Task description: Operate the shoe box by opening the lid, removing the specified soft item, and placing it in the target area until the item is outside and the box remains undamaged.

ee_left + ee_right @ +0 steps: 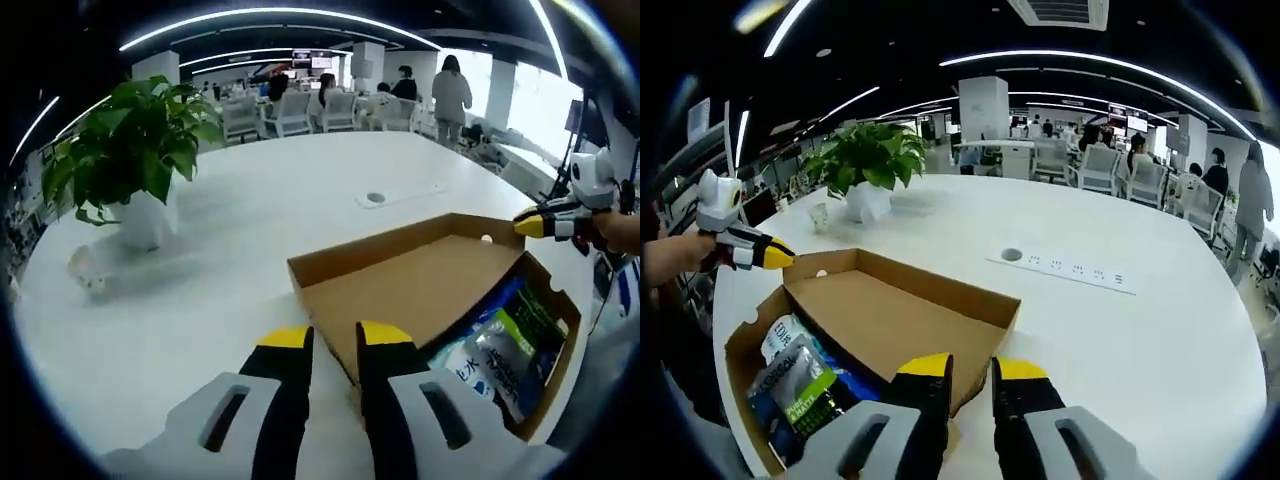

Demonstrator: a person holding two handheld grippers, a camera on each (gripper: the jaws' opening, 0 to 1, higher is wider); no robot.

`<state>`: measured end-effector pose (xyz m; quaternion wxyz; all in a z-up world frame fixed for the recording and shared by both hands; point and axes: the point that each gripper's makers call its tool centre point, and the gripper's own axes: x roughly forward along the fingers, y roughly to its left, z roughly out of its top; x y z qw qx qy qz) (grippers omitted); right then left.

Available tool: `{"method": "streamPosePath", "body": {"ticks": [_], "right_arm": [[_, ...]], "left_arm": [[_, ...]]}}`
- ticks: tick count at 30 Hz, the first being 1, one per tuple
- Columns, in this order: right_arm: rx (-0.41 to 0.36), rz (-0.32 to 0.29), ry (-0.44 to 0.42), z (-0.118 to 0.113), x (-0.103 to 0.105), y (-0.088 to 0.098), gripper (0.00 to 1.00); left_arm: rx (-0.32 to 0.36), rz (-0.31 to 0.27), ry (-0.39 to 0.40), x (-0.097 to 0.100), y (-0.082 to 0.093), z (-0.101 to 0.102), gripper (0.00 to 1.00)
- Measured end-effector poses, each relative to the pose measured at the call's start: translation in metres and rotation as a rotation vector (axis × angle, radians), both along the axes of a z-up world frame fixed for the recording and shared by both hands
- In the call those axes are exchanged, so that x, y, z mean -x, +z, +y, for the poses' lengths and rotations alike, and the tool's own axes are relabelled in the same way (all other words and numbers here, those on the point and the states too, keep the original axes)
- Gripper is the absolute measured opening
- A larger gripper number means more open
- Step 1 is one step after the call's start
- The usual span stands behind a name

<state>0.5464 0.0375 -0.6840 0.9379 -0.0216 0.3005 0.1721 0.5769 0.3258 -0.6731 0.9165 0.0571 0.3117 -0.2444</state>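
Cardboard of the open shoe box (400, 290) is seen lying on the white surface (250, 230), with a brown panel spread across most of its inside. Soft packets (505, 350) printed in blue, green and white are left uncovered in the gap along one side, still within the box walls.

In the left gripper view, the left gripper (335, 340) is held low at the near corner of the box. Its yellow-tipped fingers (285, 337) are parted only by a narrow slot, into which the cardboard edge runs; whether that edge is pinched cannot be told. In the right gripper view, the right gripper (972, 372) is set the same way at the opposite side, its fingers (1020, 370) drawn nearly together over the panel's edge, and a grasp cannot be confirmed there either.

A potted plant (135, 150) is stood further back on the surface, well apart from the box
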Motion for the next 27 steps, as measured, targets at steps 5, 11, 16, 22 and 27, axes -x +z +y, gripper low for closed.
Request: {"method": "streamPosePath", "body": {"ticks": [5,11,16,22,27], "right_arm": [[-0.001,-0.011,0.017,0.003,0.002,0.005,0.15],[0.007,-0.022,0.044,0.005,0.007,0.009,0.2],[0.013,-0.034,0.069,0.008,0.012,0.014,0.25],[0.031,-0.037,0.108,0.012,0.02,0.016,0.29],[0.042,-0.046,0.139,0.015,0.026,0.019,0.31]], "left_arm": [[0.003,-0.011,-0.003,0.003,0.002,0.0,0.22],[0.001,-0.027,-0.018,0.009,0.005,0.0,0.29],[0.009,-0.033,-0.023,0.016,0.007,0.0,0.32],[0.005,-0.05,-0.036,0.023,0.01,0.002,0.37],[0.016,-0.066,-0.039,0.029,0.016,0.002,0.39]]}}
